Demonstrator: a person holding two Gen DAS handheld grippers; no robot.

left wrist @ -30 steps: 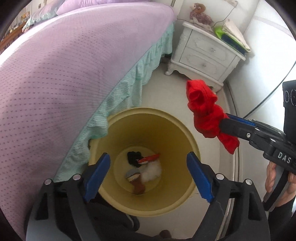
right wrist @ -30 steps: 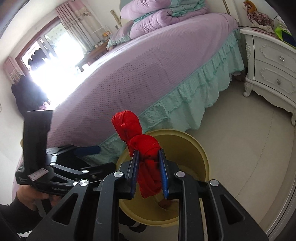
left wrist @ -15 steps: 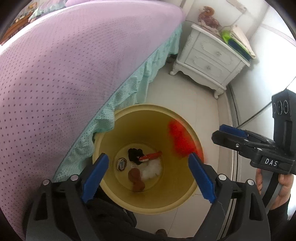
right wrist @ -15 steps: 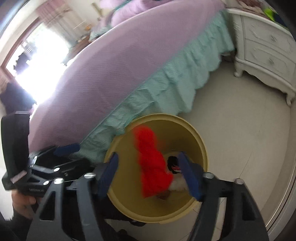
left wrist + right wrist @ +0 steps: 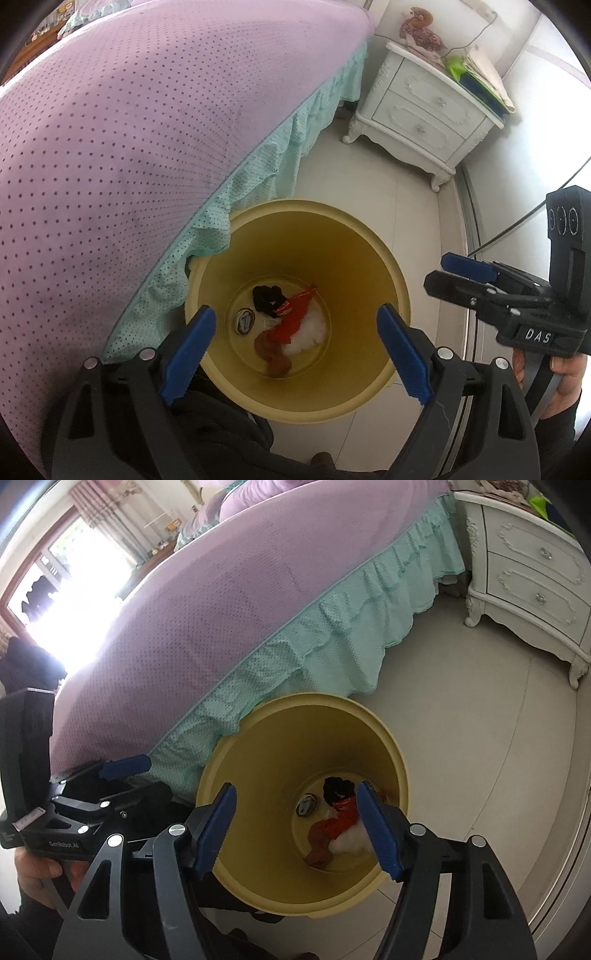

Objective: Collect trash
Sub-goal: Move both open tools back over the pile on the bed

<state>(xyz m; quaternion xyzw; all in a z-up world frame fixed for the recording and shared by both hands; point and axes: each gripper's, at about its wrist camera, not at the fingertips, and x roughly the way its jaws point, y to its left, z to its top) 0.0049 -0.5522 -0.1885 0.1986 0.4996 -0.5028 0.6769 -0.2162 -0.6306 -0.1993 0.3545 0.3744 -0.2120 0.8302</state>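
Observation:
A yellow trash bin (image 5: 306,229) stands on the floor beside the bed; it also shows in the right wrist view (image 5: 280,746). At its bottom lie a red crumpled piece (image 5: 291,321), a white wad (image 5: 312,332), a black item (image 5: 266,294), a brown piece (image 5: 275,356) and a small oval object (image 5: 244,320). The red piece also shows in the right wrist view (image 5: 341,818). My left gripper (image 5: 295,350) is open and empty above the bin's near rim. My right gripper (image 5: 303,827) is open and empty above the bin; it also shows in the left wrist view (image 5: 465,277) at the right.
A bed with a purple cover (image 5: 129,129) and a teal skirt (image 5: 332,627) touches the bin's left side. A white nightstand (image 5: 424,118) with books and a plush toy (image 5: 421,27) stands at the back right. Light floor tiles (image 5: 480,738) lie to the right of the bin.
My right gripper opened and let go of the red piece, which fell into the bin and now lies at the bottom. The right gripper stays open beside the bin.

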